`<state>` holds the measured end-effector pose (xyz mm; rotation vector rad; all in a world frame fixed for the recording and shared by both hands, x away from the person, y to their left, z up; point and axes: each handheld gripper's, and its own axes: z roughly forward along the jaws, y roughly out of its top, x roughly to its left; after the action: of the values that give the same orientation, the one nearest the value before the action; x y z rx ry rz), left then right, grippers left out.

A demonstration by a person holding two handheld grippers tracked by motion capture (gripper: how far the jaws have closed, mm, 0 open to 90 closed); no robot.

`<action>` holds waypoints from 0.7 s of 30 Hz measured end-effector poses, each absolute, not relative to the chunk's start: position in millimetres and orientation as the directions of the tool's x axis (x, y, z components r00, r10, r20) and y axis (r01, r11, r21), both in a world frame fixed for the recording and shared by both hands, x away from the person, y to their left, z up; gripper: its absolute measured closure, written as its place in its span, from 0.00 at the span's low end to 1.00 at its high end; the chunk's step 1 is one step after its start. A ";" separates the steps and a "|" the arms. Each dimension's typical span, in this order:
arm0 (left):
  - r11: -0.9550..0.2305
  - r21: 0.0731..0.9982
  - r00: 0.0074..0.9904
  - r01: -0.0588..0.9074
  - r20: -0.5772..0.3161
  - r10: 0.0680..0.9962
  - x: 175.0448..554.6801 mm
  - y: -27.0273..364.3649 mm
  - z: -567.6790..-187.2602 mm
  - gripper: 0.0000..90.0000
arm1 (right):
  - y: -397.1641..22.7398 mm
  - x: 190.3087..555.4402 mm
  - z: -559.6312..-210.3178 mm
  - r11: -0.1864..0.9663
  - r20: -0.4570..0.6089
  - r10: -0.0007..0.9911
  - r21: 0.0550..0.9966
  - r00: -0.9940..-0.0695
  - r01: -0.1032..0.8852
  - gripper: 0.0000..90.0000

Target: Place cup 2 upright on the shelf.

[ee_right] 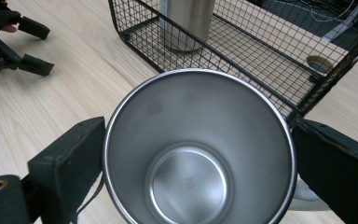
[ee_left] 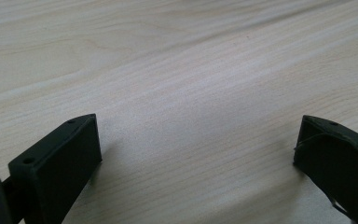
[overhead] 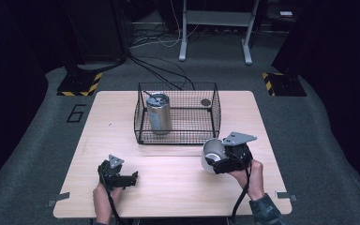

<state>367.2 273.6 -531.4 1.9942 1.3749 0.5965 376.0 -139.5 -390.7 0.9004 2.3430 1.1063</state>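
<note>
Right gripper [overhead: 214, 159]: held in the person's right hand [overhead: 252, 174] over the near right part of the table; its two black jaws press against opposite sides of a steel cup.
Steel cup [ee_right: 199, 148]: clamped between the right gripper's jaws, lifted and tipped so that its open mouth faces the gripper's camera; bare metal inside, nothing visible in it. In the high view the cup [overhead: 212, 153] sits just in front of the basket's near right corner, apart from it.
Left gripper [overhead: 134, 177]: held in the person's left hand [overhead: 104, 199] low over the near left part of the table, jaws pointing right. In the left gripper view the jaws stand wide apart with bare wood between them, gripping nothing.
Wire basket [overhead: 178, 136]: black mesh, rectangular, open at the top, standing at the middle of the table toward its far edge.
Steel tumbler [overhead: 158, 113]: upright inside the basket at its left end, with a lid on top.
Small round disc [overhead: 206, 101]: dark, lying on the basket floor at the far right corner.
Table [overhead: 112, 140]: pale wood grain, rectangular, standing on grey carpet.
</note>
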 end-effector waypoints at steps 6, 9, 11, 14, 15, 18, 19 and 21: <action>-0.252 0.719 0.351 0.648 0.011 0.936 367.3 273.6 -531.4 0.00 | -133.6 381.5 -383.5 0.477 -0.075 0.690 0.795 -0.720 0.374 0.06; -0.252 0.719 0.351 0.648 0.012 0.936 367.3 273.6 -531.3 0.00 | -131.9 384.9 -380.3 0.480 -0.079 0.682 0.798 -0.727 0.364 0.06; -0.252 0.719 0.351 0.648 0.012 0.936 367.3 273.6 -531.3 0.00 | -128.6 386.3 -377.9 0.480 -0.083 0.683 0.800 -0.726 0.360 0.06; -0.252 0.719 0.351 0.648 0.011 0.936 367.3 273.6 -531.3 0.00 | -125.3 388.6 -375.0 0.490 -0.086 0.675 0.795 -0.733 0.358 0.06; -0.252 0.719 0.351 0.648 0.012 0.936 367.3 273.7 -531.3 0.00 | -124.7 390.0 -373.9 0.497 -0.095 0.667 0.795 -0.739 0.347 0.06; -0.252 0.719 0.351 0.648 0.011 0.936 367.3 273.6 -531.4 0.00 | -122.0 392.4 -371.2 0.496 -0.095 0.665 0.798 -0.740 0.343 0.06; -0.252 0.719 0.351 0.648 0.012 0.936 367.3 273.6 -531.3 0.00 | -121.2 392.7 -370.2 0.496 -0.093 0.667 0.796 -0.739 0.347 0.06; -0.252 0.719 0.351 0.648 0.012 0.936 367.3 273.6 -531.3 0.00 | -120.4 394.2 -368.8 0.497 -0.096 0.661 0.800 -0.745 0.338 0.06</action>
<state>367.3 273.6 -531.3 1.9947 1.3746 0.5966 394.2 -120.4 -368.8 0.8288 2.3536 1.1316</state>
